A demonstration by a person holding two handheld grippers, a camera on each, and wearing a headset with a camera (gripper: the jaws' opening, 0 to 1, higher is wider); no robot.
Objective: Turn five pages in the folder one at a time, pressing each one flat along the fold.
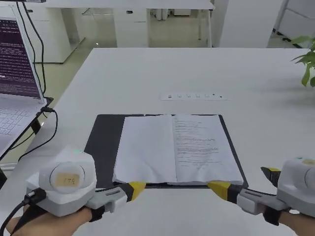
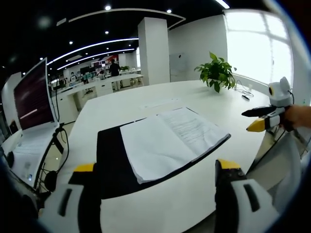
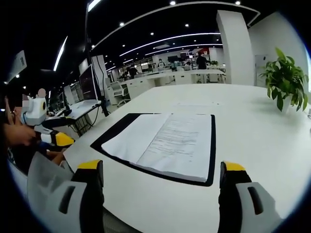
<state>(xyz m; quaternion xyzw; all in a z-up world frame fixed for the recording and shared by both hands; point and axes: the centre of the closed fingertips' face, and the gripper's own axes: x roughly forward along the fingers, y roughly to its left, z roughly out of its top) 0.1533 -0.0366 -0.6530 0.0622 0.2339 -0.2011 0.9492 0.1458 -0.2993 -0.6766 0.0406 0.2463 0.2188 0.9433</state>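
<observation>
**DESK:** Black folder (image 1: pixel 104 142), open flat on the white table (image 1: pixel 197 69) right in front of us. Where do we stand with the grippers?

**BENCH:** We hold both just short of its near edge. Our left gripper (image 1: pixel 133 190) sits off the lower left corner of the paper, our right gripper (image 2: pixel 250 120) off the lower right. Both have their jaws spread wide, with nothing between them.

**DESK:** And the lie of the thing?

**BENCH:** The fold (image 1: pixel 173 147) runs straight away from us, near edge to far edge, roughly midway between the two grippers. A blank sheet (image 1: pixel 145 150) lies to its left and the printed page (image 1: pixel 206 147) to its right. Both rest down, though the blank sheet's near edge looks a little rumpled.

**DESK:** So which hand do we send in?

**BENCH:** We judge the right one. The printed page looks next to go over. Its free edge lies on the right gripper's side, and its near corner is just beside that gripper's yellow tip. The lift has to travel leftward across the fold. The left gripper, near the blank side, seems better placed to press along the crease, working away from us.

**DESK:** Any count of pages turned?

**BENCH:** We cannot tell.
</observation>
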